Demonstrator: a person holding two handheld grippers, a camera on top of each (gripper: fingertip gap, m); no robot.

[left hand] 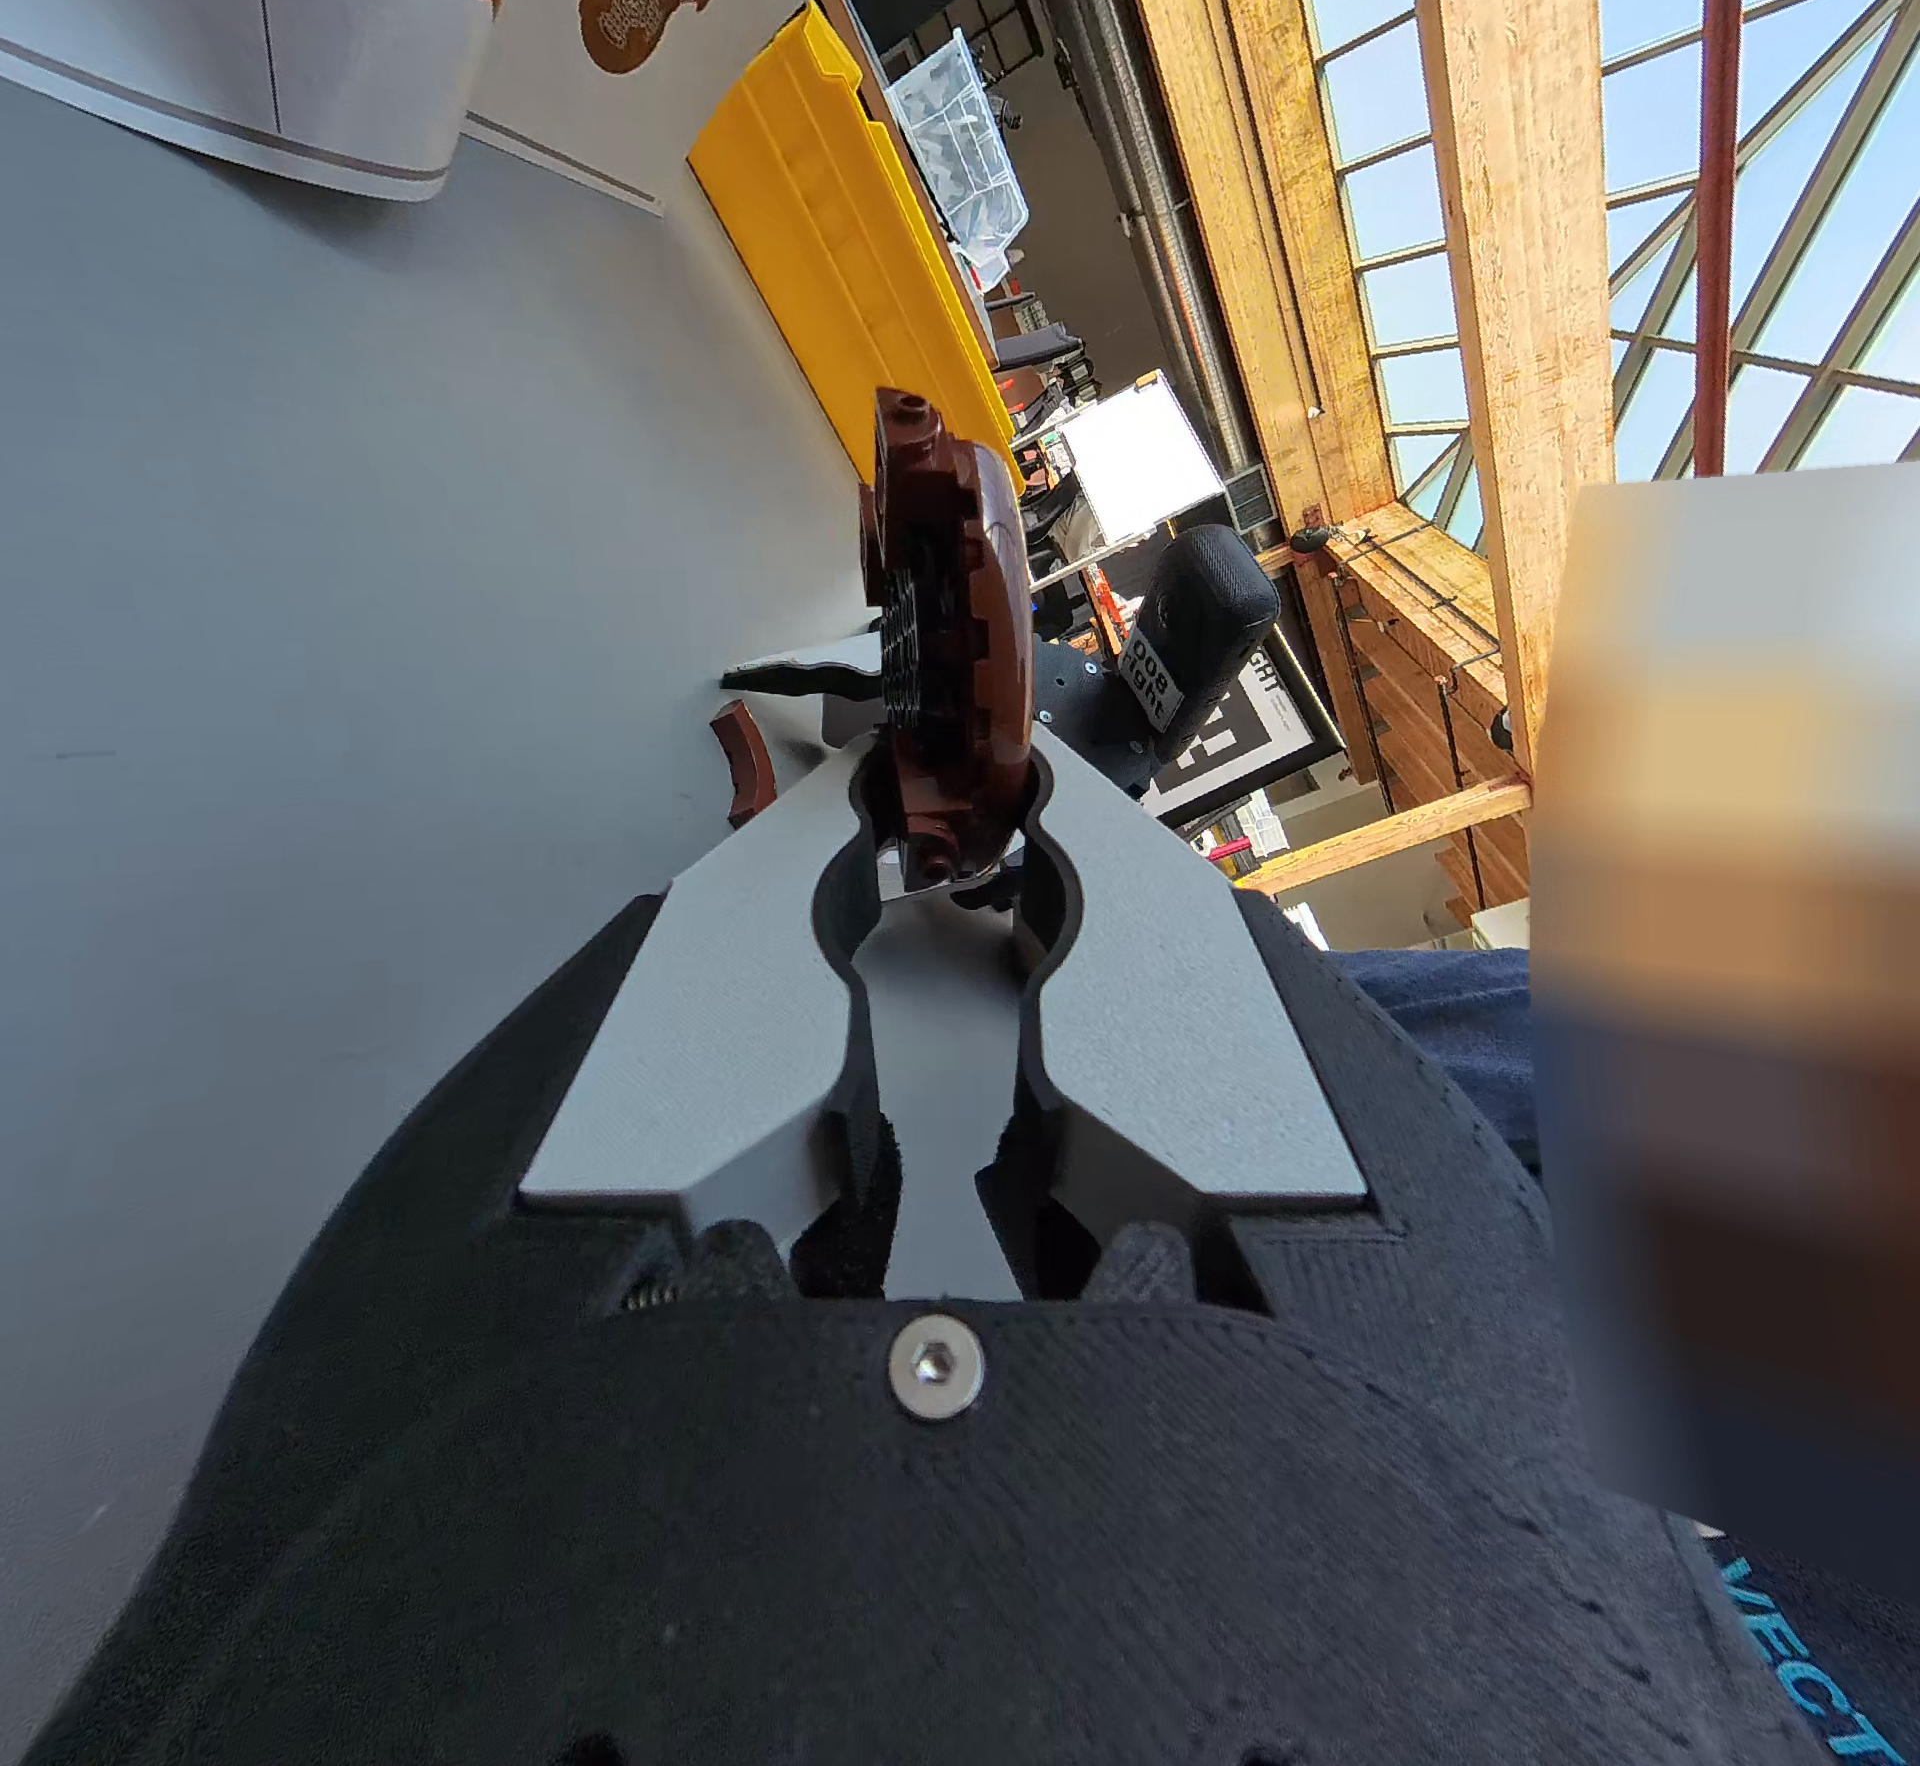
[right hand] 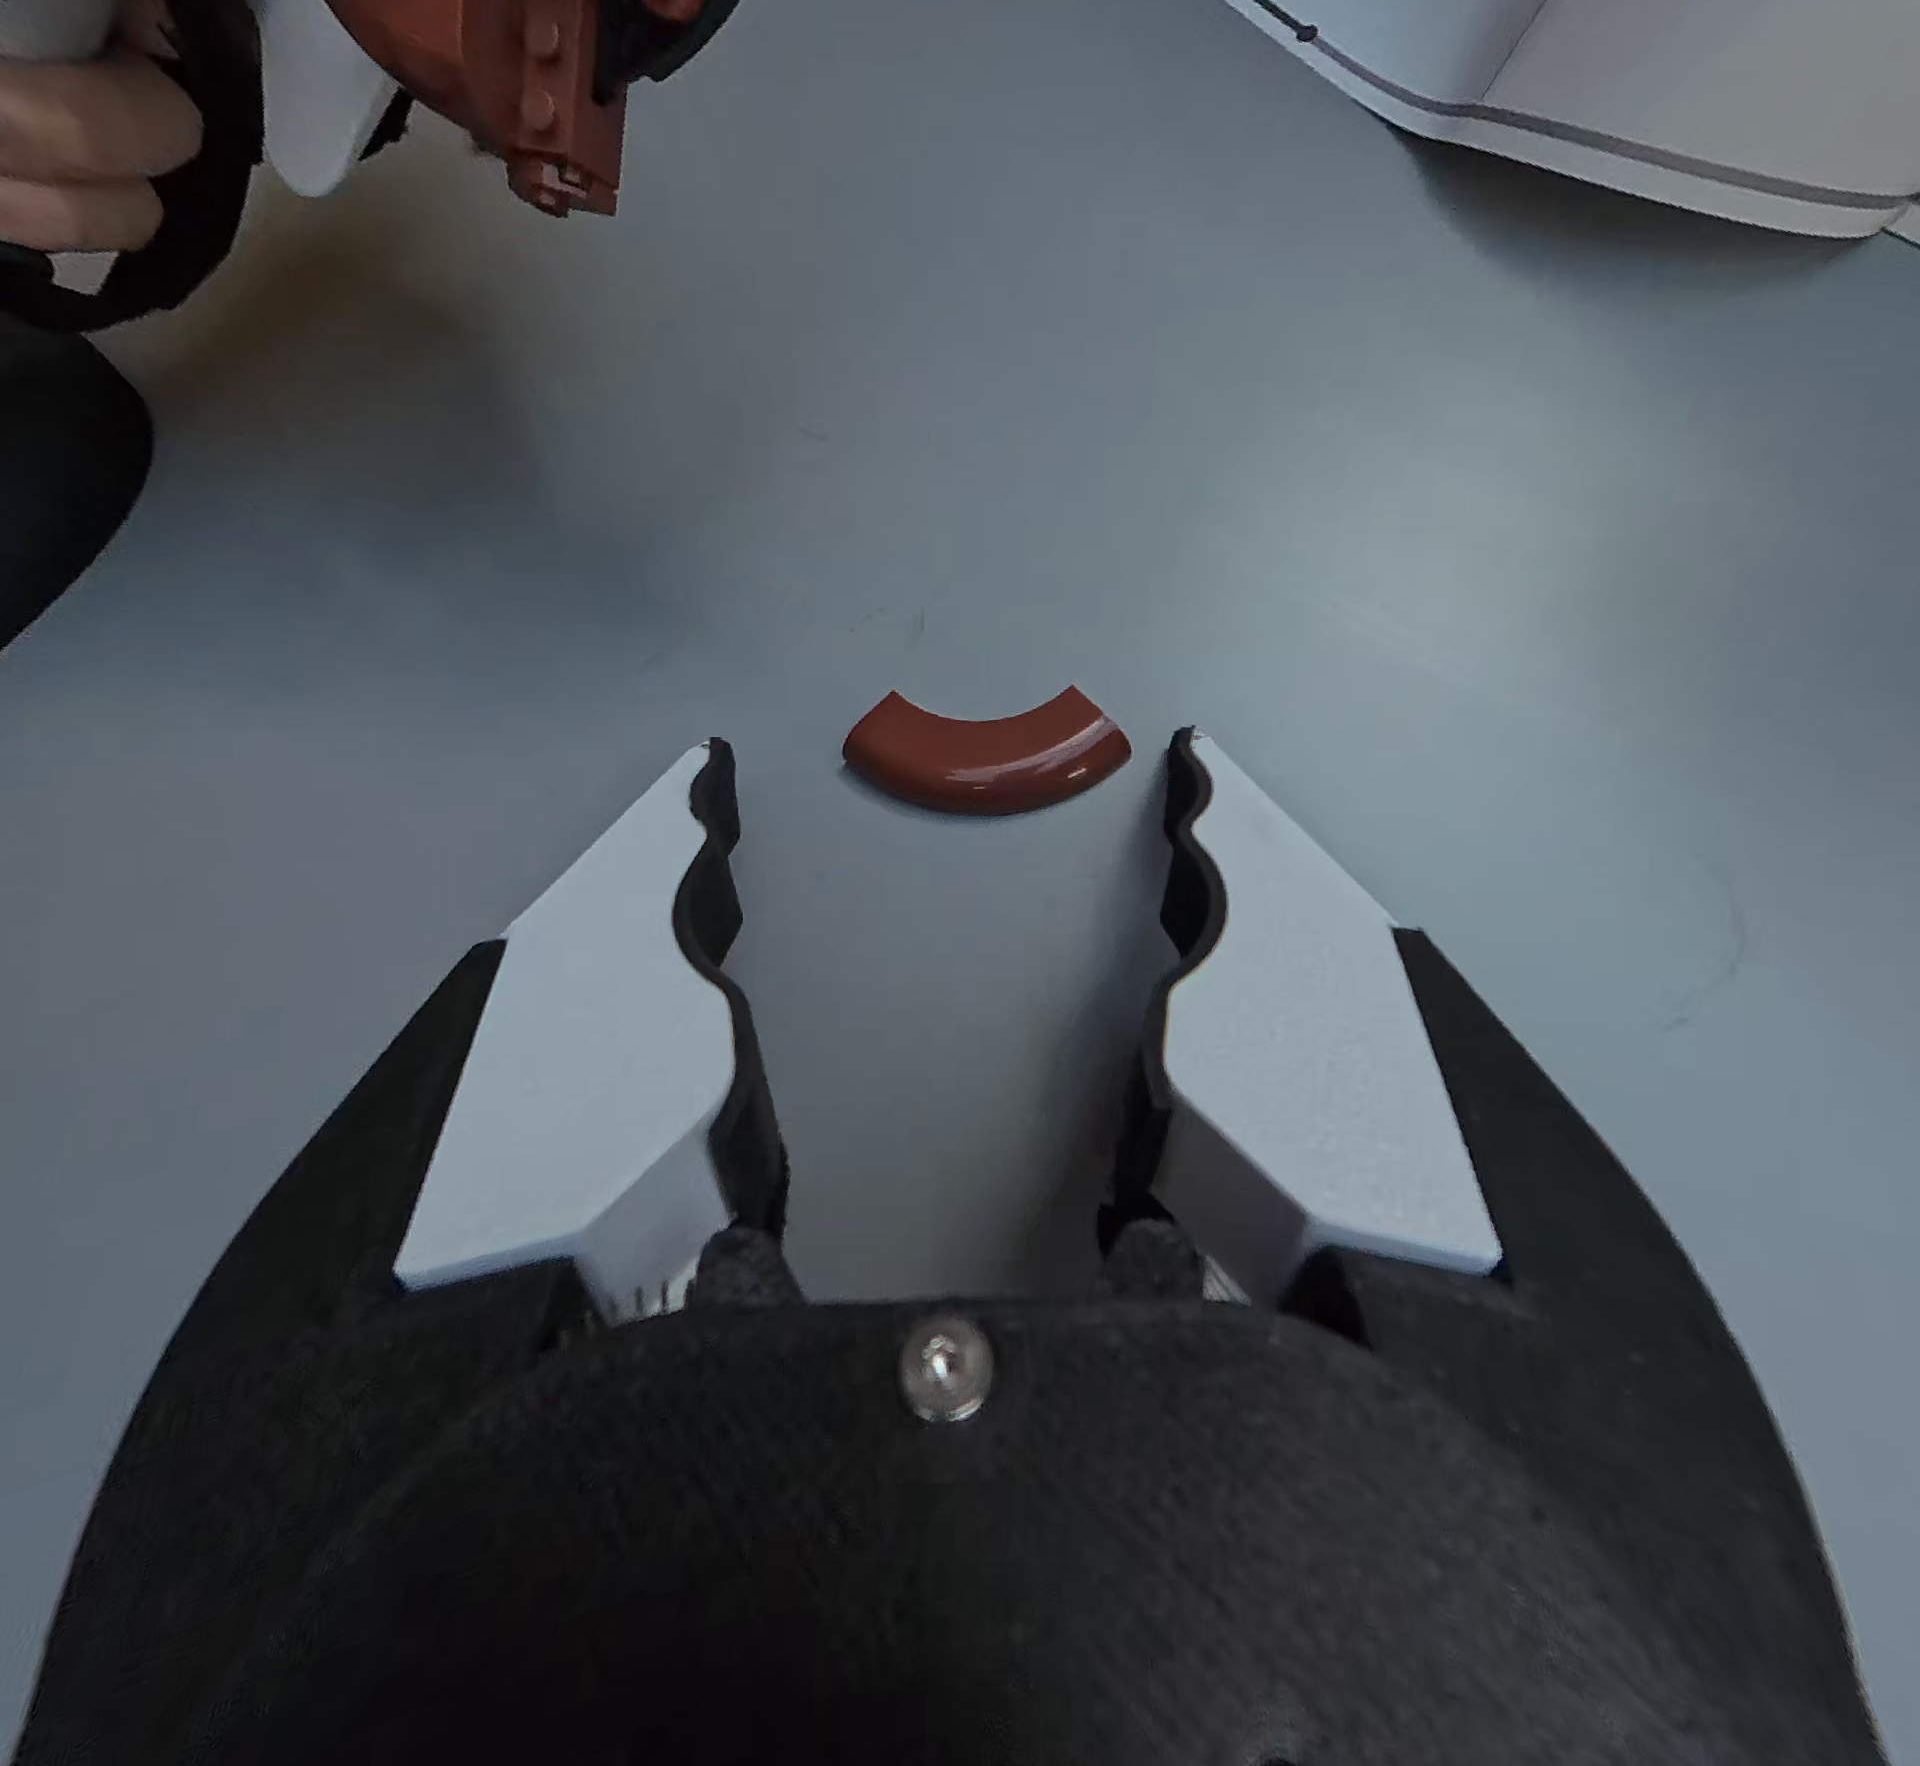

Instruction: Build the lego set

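White label (left hand: 1151, 680) on black camera, lettered marker board (left hand: 1247, 729), shirt lettering (left hand: 1808, 1654)

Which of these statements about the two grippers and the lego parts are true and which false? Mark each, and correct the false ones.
1. The left gripper is shut on the brown lego assembly. True.
2. The right gripper holds the curved brown piece. False: it is open, and the piece lies on the grey table.
3. An open instruction booklet lies on the table. True.
4. The curved piece is blue. False: brown.
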